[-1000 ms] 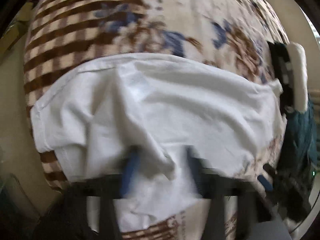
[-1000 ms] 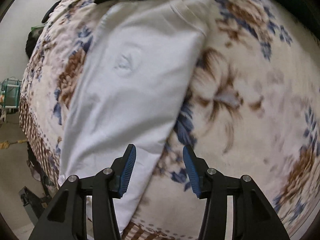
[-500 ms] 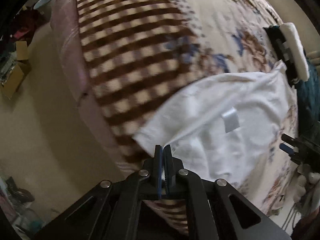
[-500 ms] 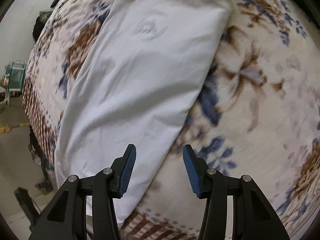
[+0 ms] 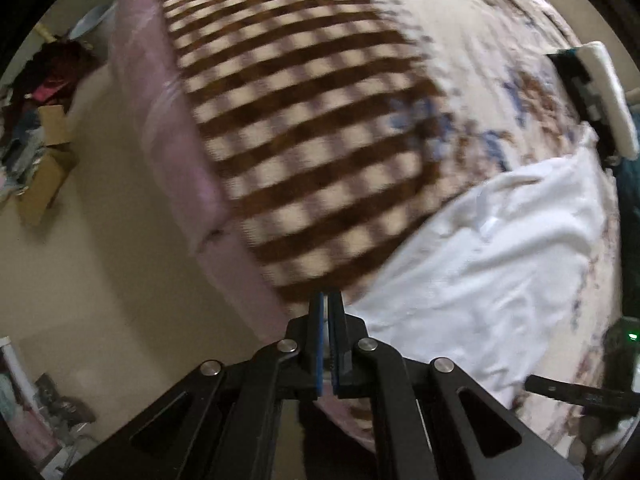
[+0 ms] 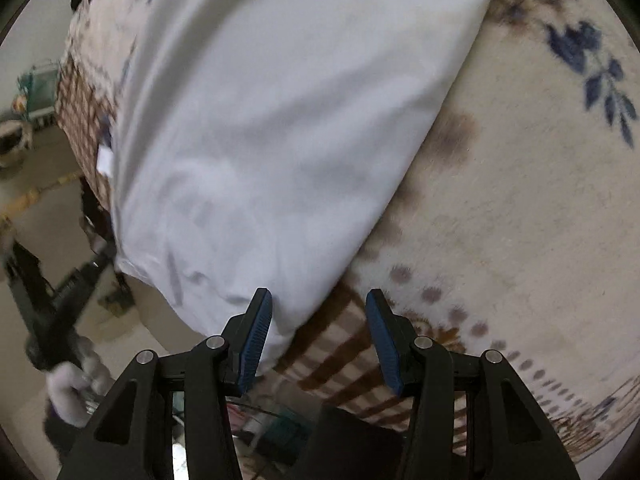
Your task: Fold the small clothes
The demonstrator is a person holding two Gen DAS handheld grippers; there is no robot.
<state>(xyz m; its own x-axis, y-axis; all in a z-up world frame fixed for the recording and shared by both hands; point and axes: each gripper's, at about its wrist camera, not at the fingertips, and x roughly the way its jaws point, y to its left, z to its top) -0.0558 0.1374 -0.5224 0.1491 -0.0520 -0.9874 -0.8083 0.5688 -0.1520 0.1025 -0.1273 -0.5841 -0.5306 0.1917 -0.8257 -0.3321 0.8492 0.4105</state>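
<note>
Fingers, left gripper (image 5: 328, 300): blue pads pressed together at lower centre of the left wrist view; a sliver of white shows between them, though whether cloth is pinched cannot be told.
Fingers, right gripper (image 6: 319, 298): blue pads standing apart at lower centre of the right wrist view, nothing between them, the left pad just beside the garment's lower edge.
White garment (image 6: 280, 120): spread flat on the blanket, filling the upper left and centre of the right wrist view; in the left wrist view it lies rumpled at right.
Blanket (image 5: 304, 128): brown-checked border, blue and brown flowers, covering a bed.
Cardboard box (image 5: 44, 168): on the floor at left of the left wrist view; contents unclear.
Gloved hand (image 6: 74, 384): lower left of the right wrist view, gripping the other tool's handle, blurred.
</note>
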